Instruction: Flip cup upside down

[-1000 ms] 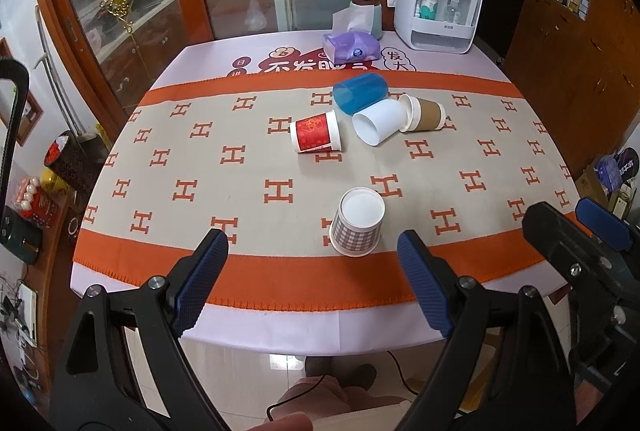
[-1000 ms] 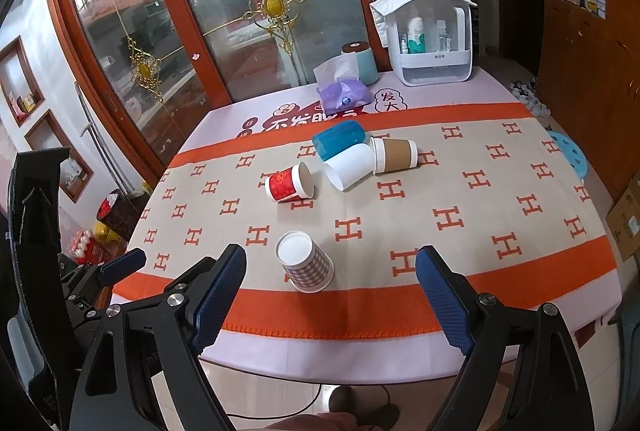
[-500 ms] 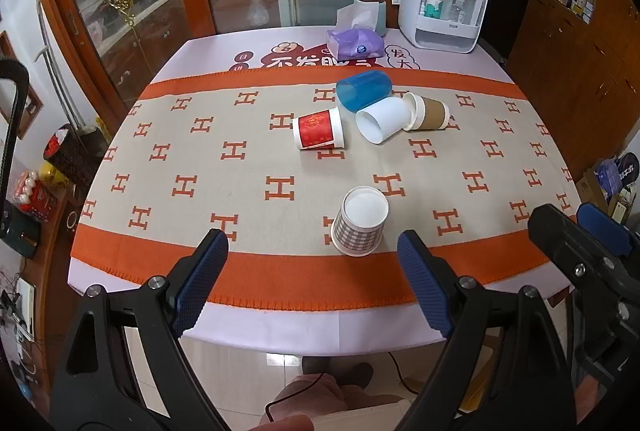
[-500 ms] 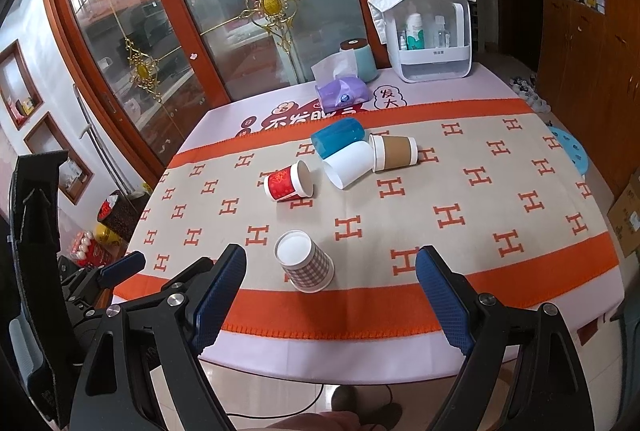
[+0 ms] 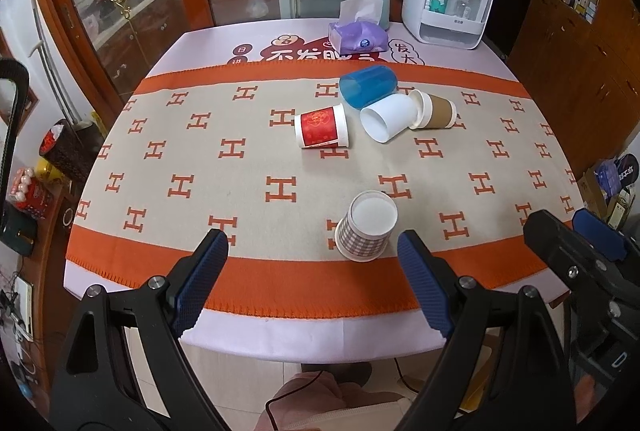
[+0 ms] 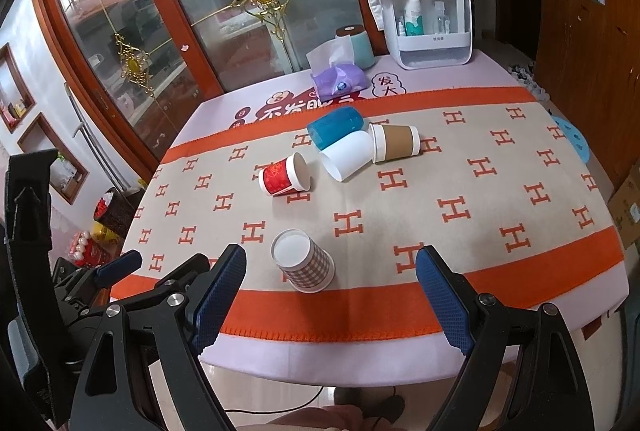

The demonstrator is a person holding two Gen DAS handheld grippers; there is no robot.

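While four cups (image 5: 394,111) lie sideways, one checked cup (image 5: 366,227) stands inverted.

5 cups (image 5: 367,227), 1 tissue pk (image 5: 358,37)

Checked cup (image 5: 367,227) stands alone w/ bare cloth around; red cup (image 5: 322,127) & cup cluster well behind.

A matt woven cloth (image 5: 248,183) covers the table. The checked cup (image 5: 366,227) looks like matt paper; the blue cup (image 5: 368,87) is glossy translucent plastic. The cabinets (image 6: 580,43) are wood.
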